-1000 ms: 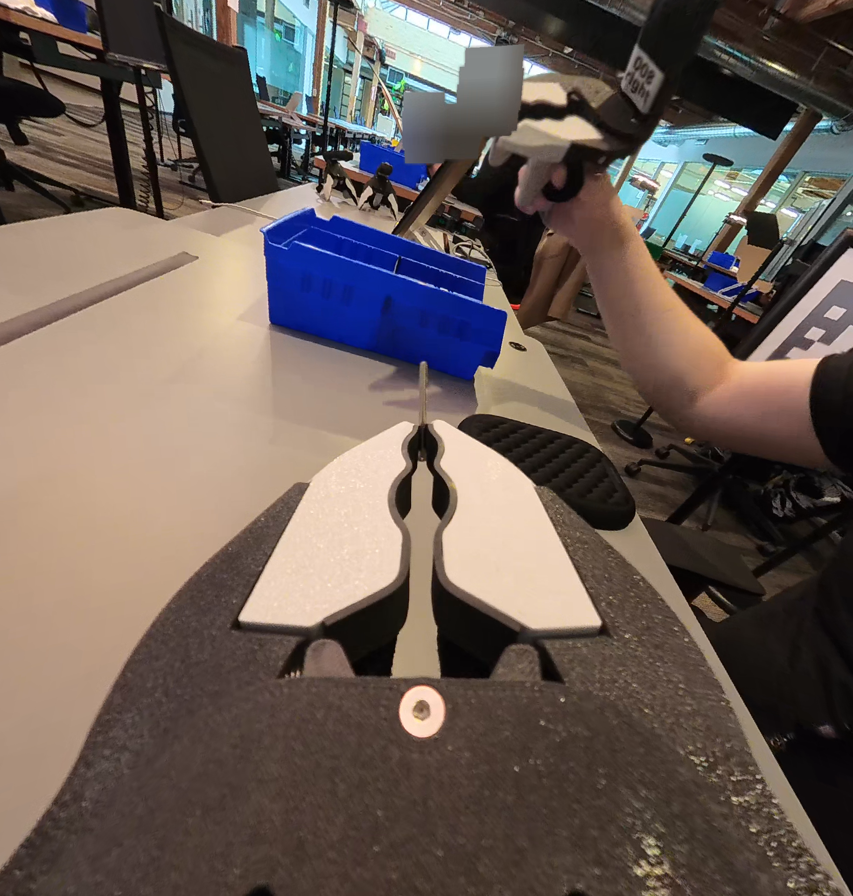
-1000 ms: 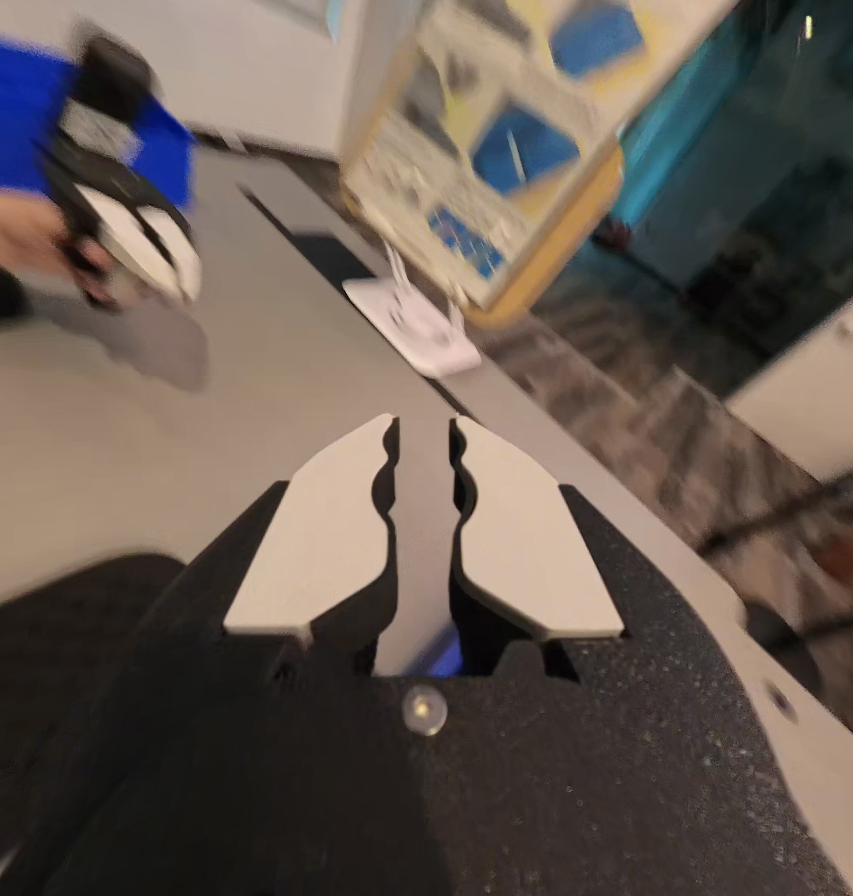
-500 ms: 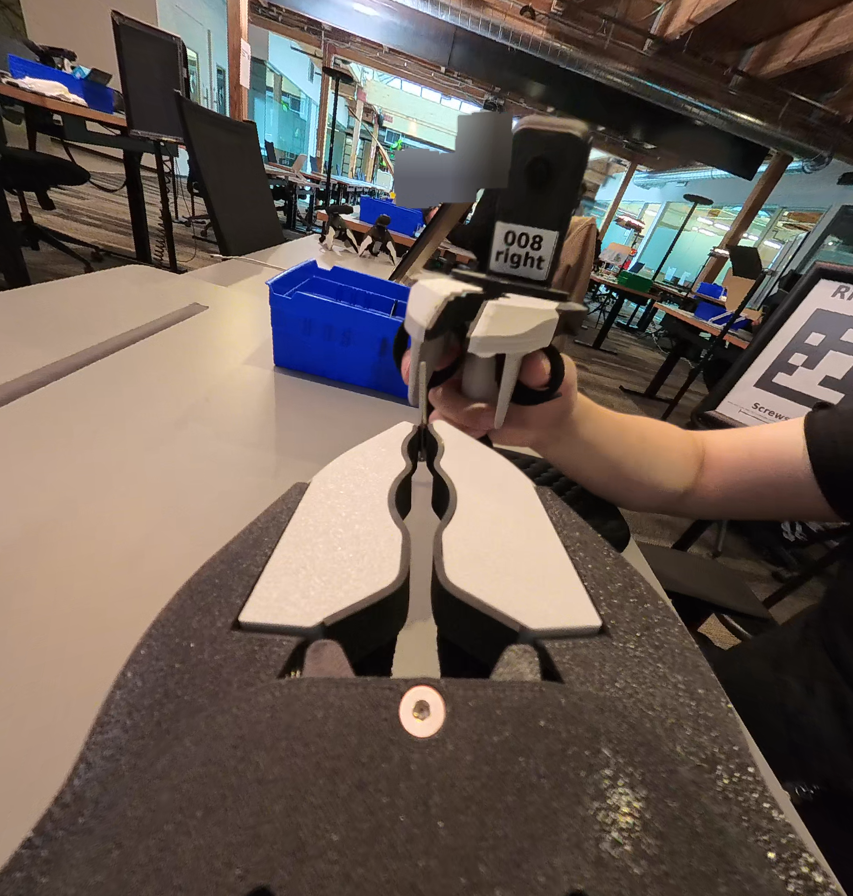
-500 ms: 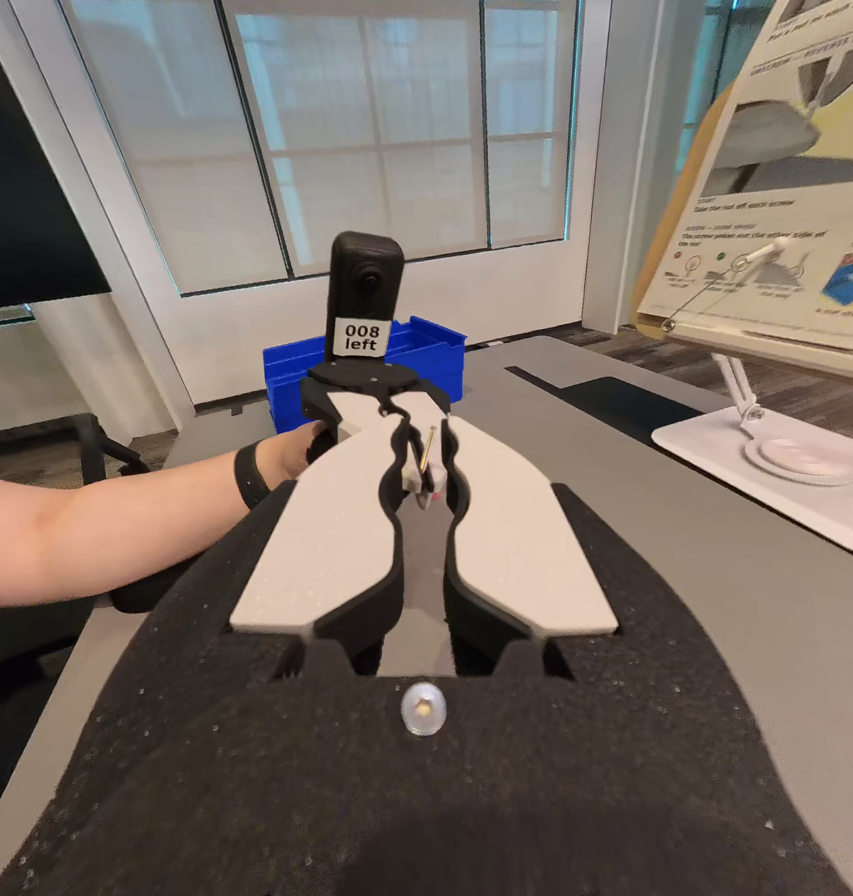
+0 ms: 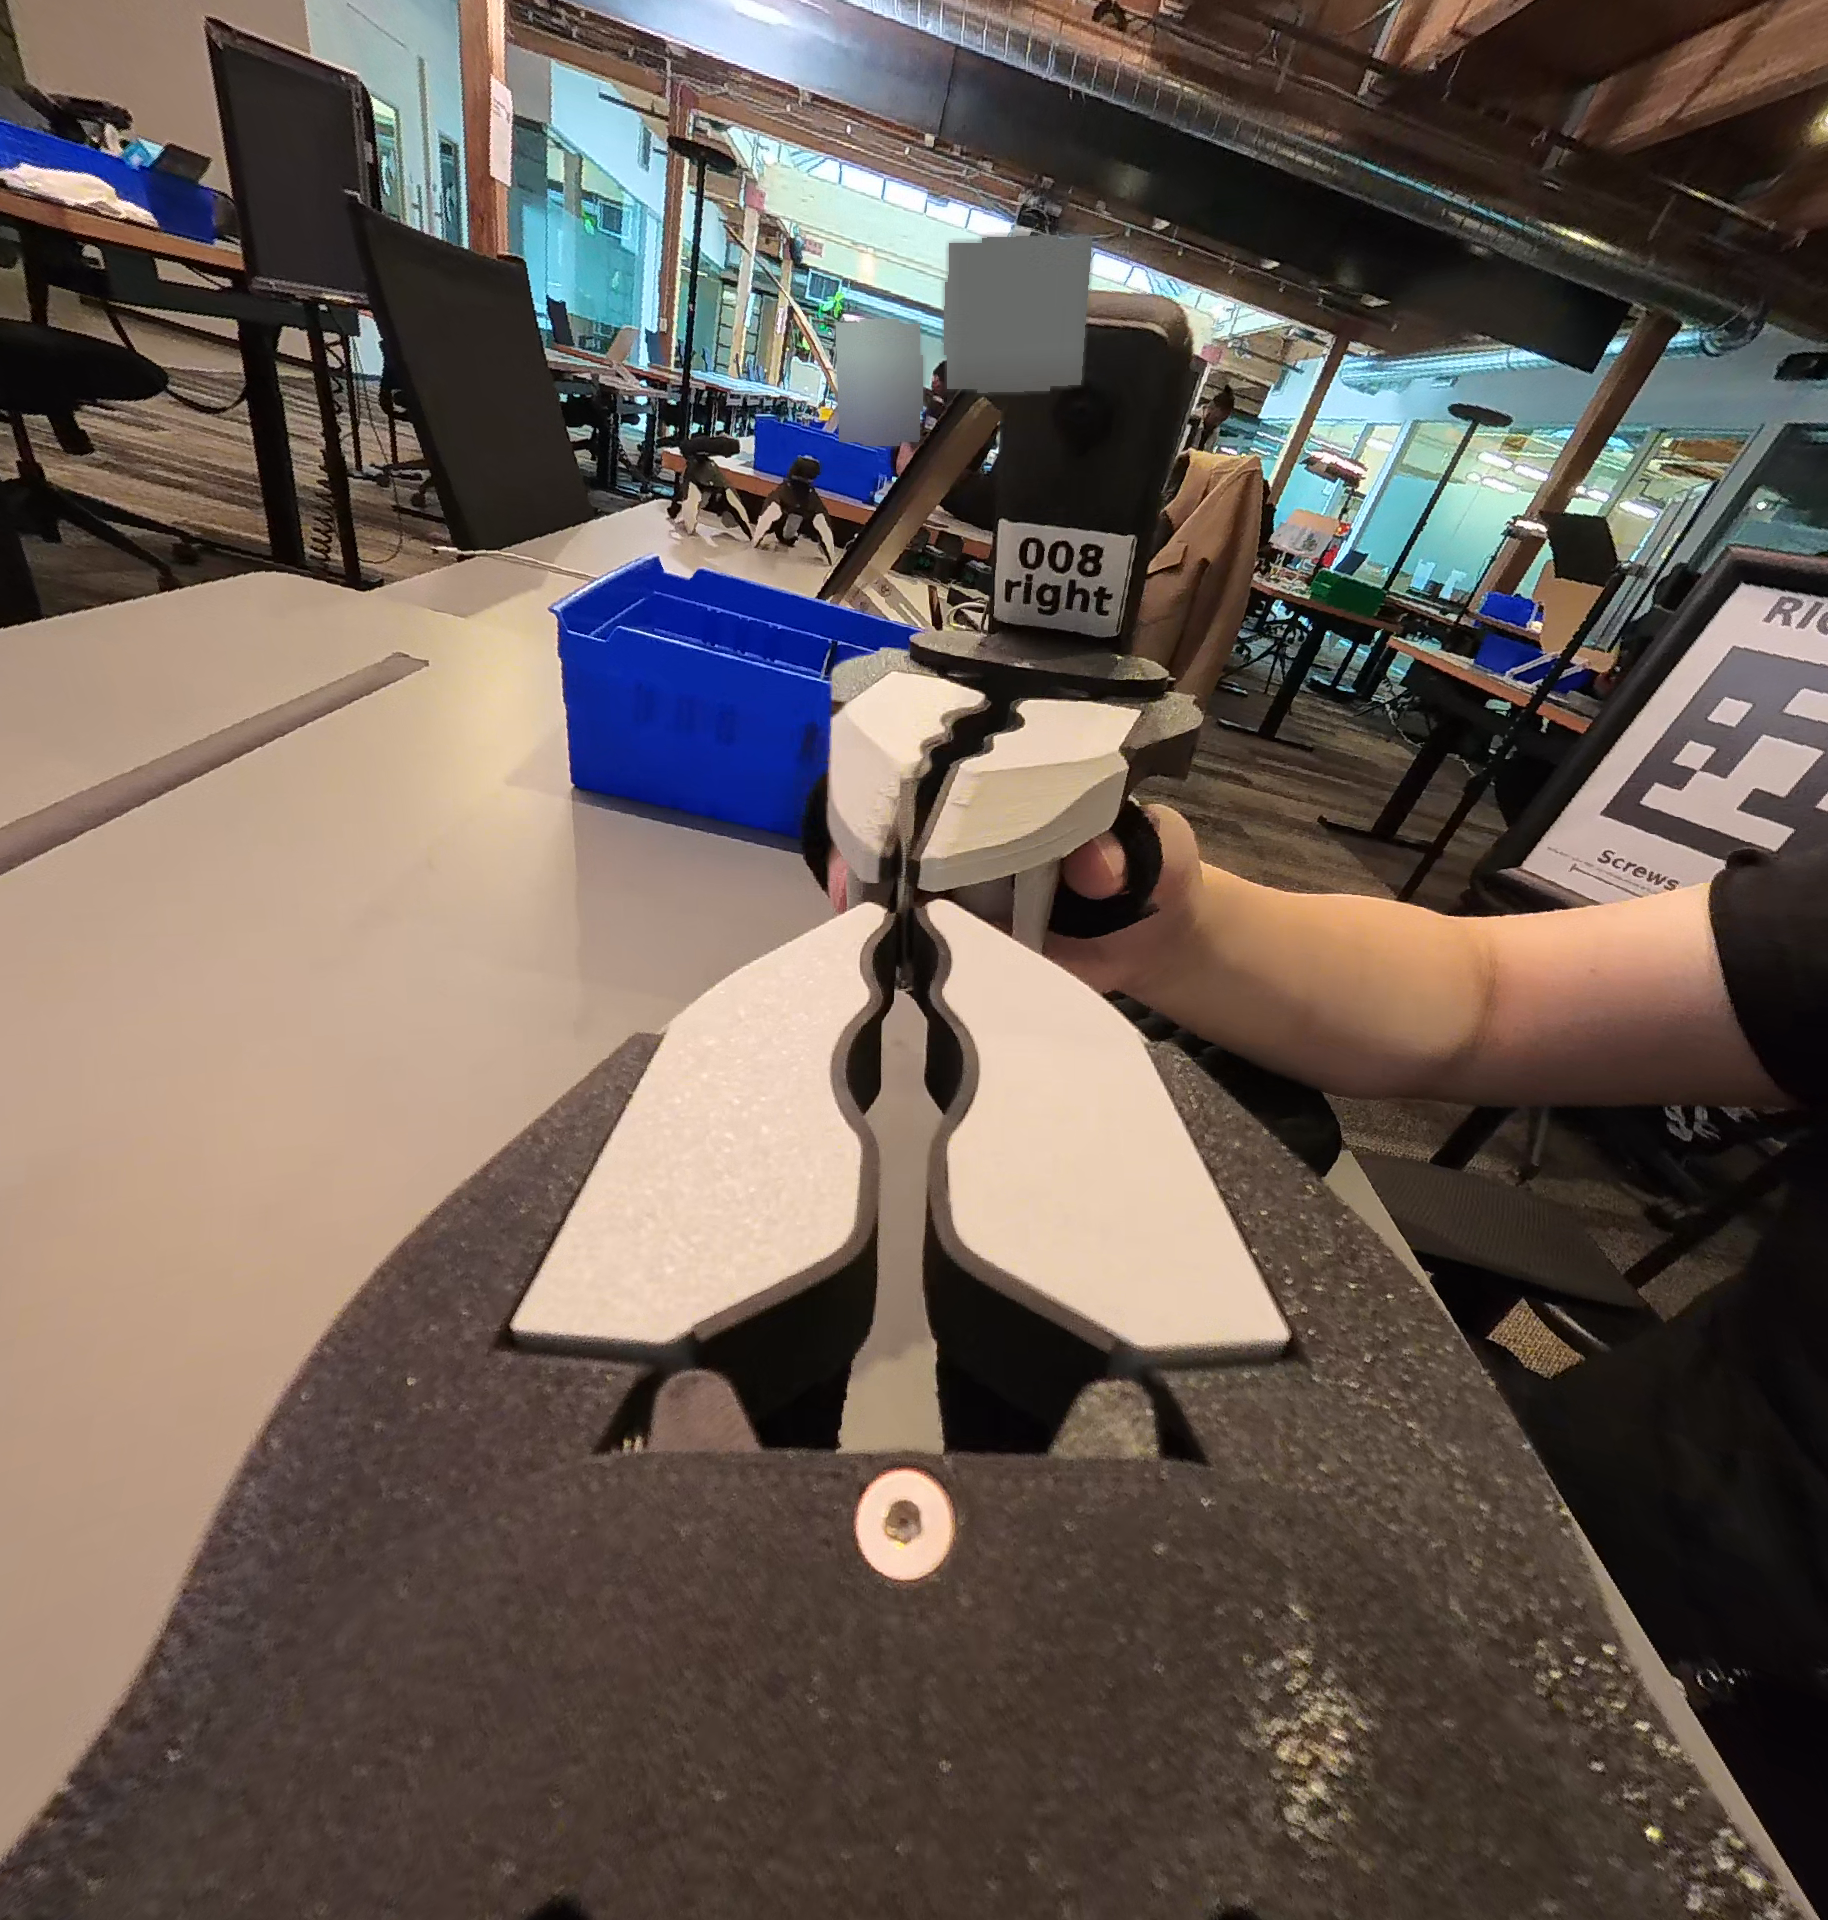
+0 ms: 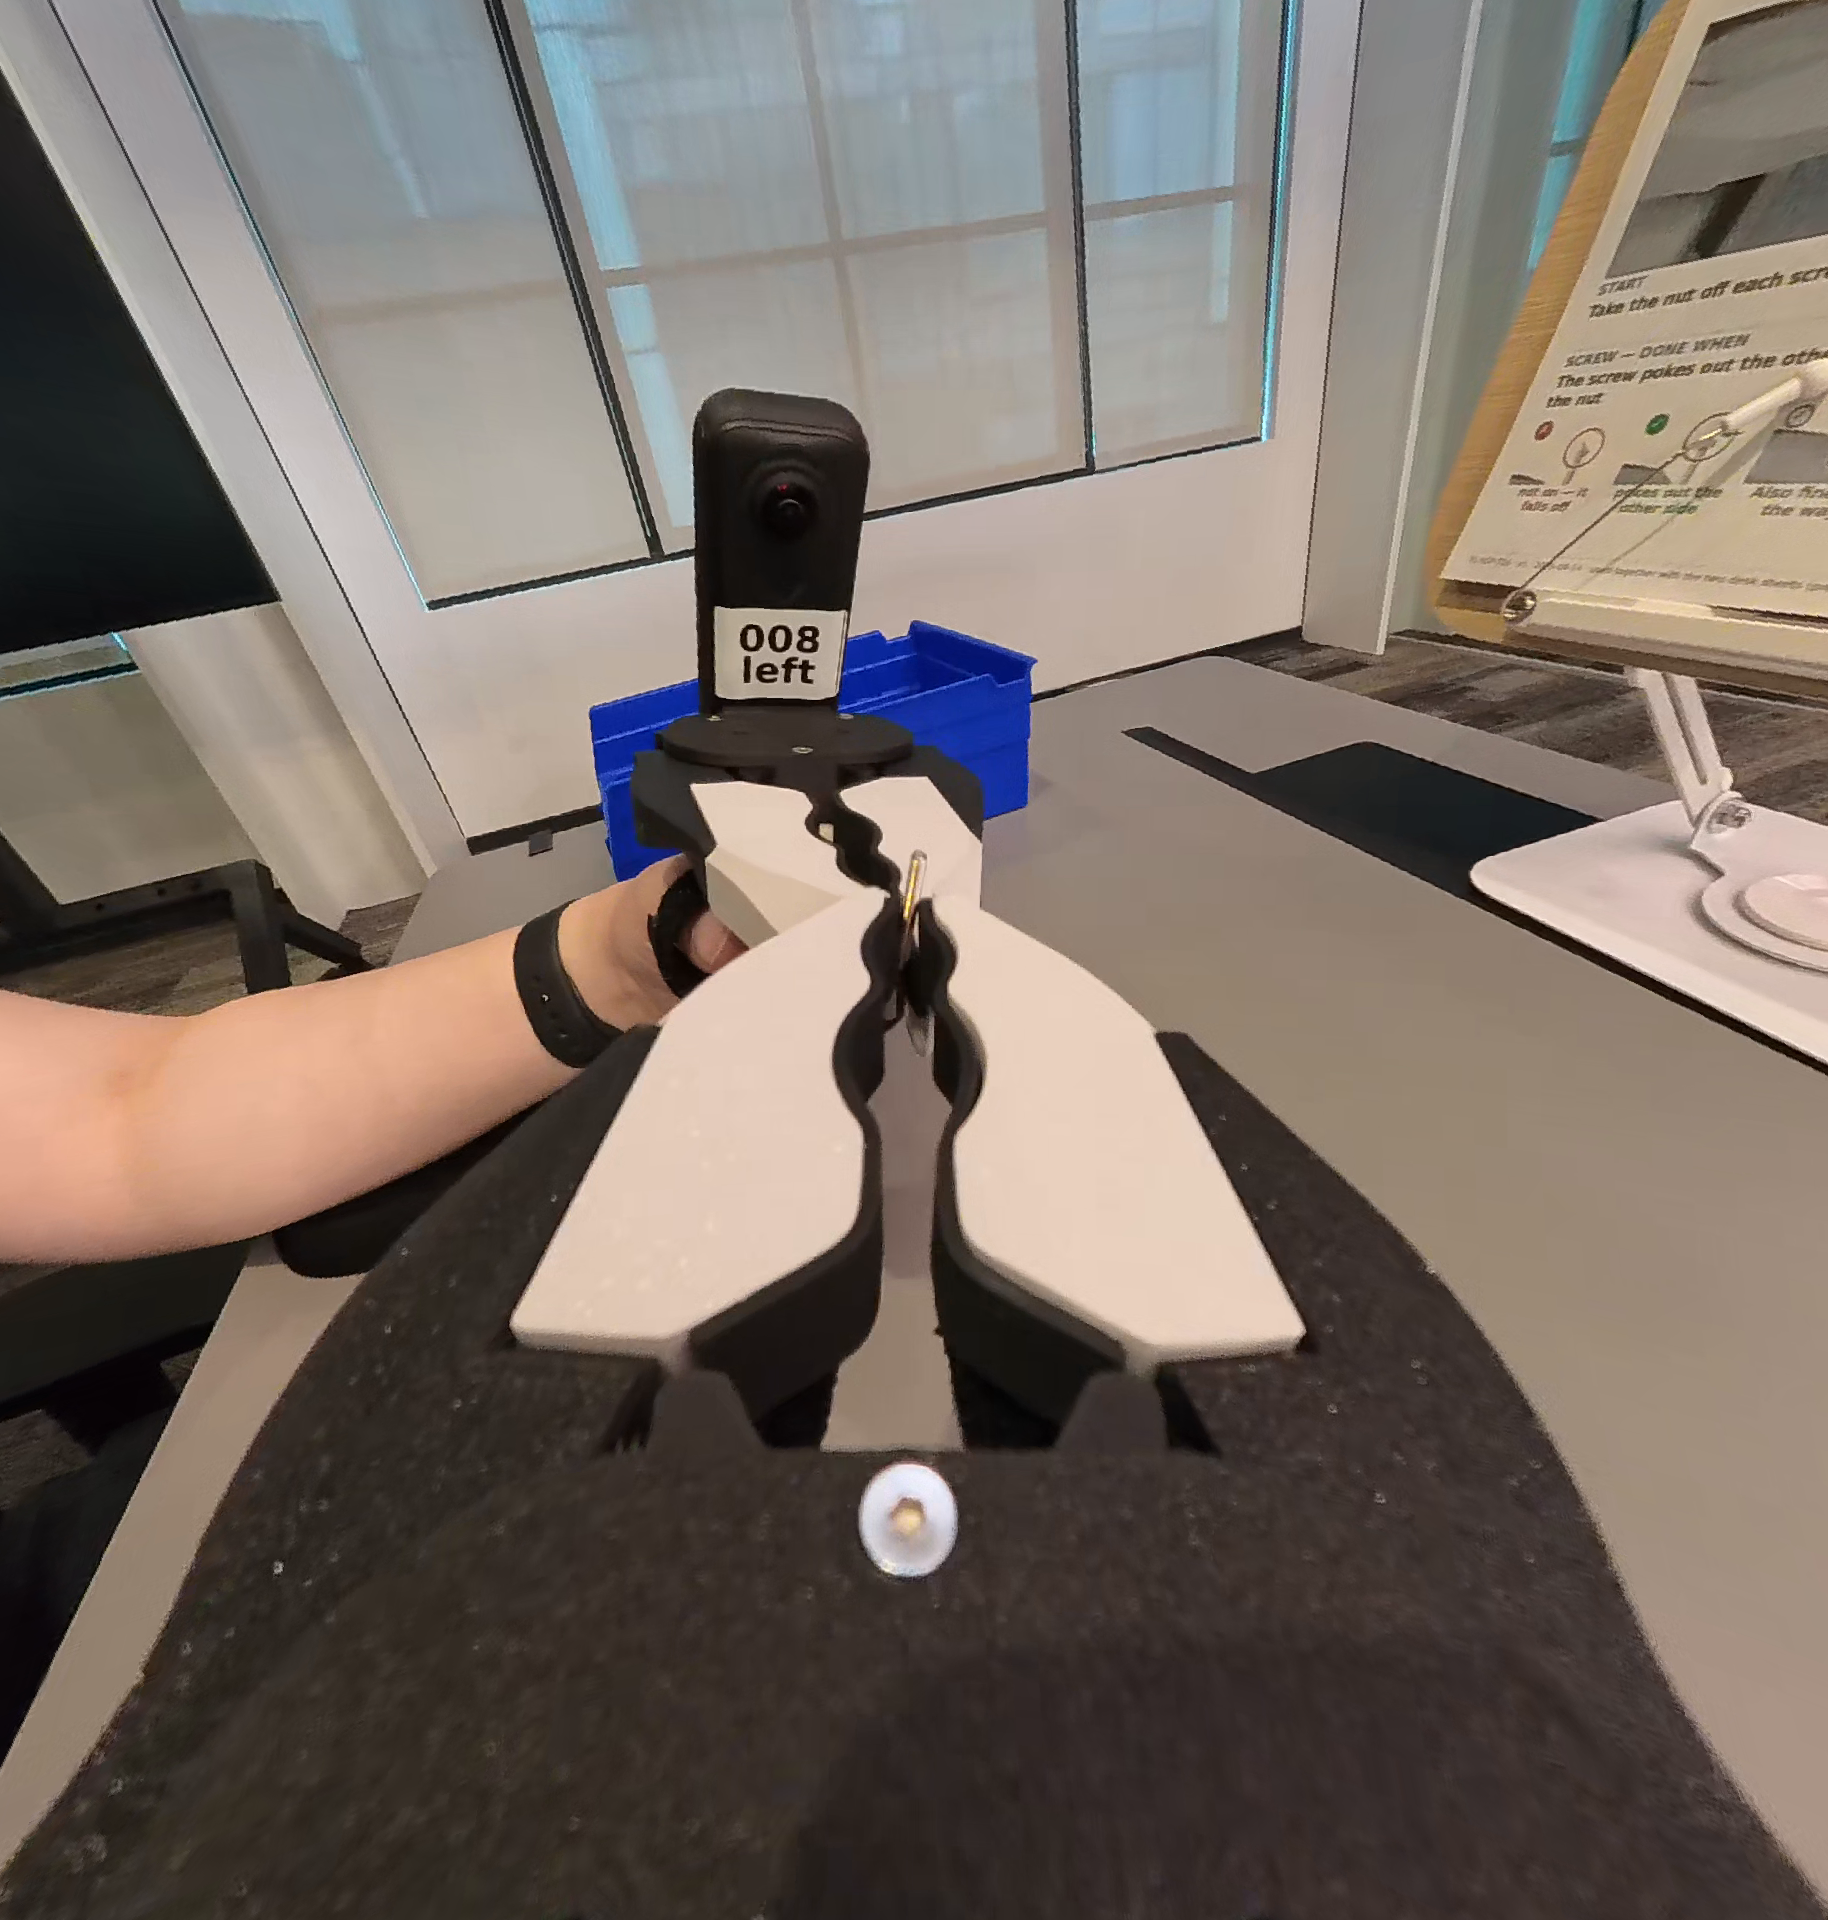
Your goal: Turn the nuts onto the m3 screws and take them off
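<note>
A thin metal M3 screw (image 6: pixel 916 878) stands nearly upright, slightly tilted, between the two grippers, which face each other tip to tip above the grey table (image 5: pixel 266 935). My left gripper (image 5: pixel 902 914) is shut on the screw's lower part; it also shows in the right wrist view (image 6: pixel 874 873). My right gripper (image 6: pixel 905 930) has its fingers closed in around the same screw from the opposite side; in the left wrist view (image 5: pixel 902 868) its jaws look pressed together. I cannot make out a nut; the fingertips hide that part of the screw.
A blue bin (image 5: pixel 681 727) stands on the table behind the grippers, also seen in the right wrist view (image 6: pixel 951 686). An instruction board (image 6: pixel 1668 416) on a white stand (image 6: pixel 1668 914) is at the right. A framed sign (image 5: pixel 1741 748) stands beyond the table's edge. The tips of both grippers are at nearly the same place.
My right gripper swung in from up high, came down facing the left one, and closed from a small gap onto the screw. My left gripper kept hold of the screw.
</note>
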### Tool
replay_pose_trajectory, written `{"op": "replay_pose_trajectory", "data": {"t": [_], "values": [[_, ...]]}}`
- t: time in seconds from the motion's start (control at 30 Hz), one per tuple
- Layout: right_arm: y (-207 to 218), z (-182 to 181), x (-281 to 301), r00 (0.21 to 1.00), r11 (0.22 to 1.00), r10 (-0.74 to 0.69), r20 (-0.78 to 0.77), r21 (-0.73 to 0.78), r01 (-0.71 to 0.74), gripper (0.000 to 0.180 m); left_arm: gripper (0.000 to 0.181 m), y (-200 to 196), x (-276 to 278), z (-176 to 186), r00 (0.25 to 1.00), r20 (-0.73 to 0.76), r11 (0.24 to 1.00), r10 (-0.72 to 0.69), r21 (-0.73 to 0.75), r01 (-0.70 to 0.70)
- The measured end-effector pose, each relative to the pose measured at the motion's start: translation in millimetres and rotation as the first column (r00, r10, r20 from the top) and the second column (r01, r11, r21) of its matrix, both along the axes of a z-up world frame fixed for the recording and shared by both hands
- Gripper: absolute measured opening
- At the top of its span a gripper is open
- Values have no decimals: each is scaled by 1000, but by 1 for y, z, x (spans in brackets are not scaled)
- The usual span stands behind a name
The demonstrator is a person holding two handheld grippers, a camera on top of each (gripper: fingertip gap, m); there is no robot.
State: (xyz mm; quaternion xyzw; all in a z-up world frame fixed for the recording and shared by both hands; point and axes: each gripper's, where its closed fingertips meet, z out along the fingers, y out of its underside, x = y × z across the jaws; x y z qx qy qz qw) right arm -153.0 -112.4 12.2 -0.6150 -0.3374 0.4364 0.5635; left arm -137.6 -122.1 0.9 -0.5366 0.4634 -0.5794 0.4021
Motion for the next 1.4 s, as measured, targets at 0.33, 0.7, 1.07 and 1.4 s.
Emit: {"op": "replay_pose_trajectory", "data": {"t": [0.33, 0.7, 1.07, 1.4], "values": [[5, 7, 20, 987, 995, 18, -158, -90, -33, 2, 28, -1, 1, -2, 1000, 0, 999, -13, -47, 13], [-5, 68, 113, 985, 996, -84, -148, -29, 80, 2, 23, 8, 0, -14, 998, -54, 998, 13, -65, -17], [-3, 90, 237, 957, 955, -287, 50, -61, 289, 2, 21, 7, 2, -19, 997, -81, 998, 9, -58, -14], [43, 9, 376, 786, 757, -337, 518, -347, 554, 2, 21, 3, 8, -28, 990, -140, 999, -1, -42, -5]]}}
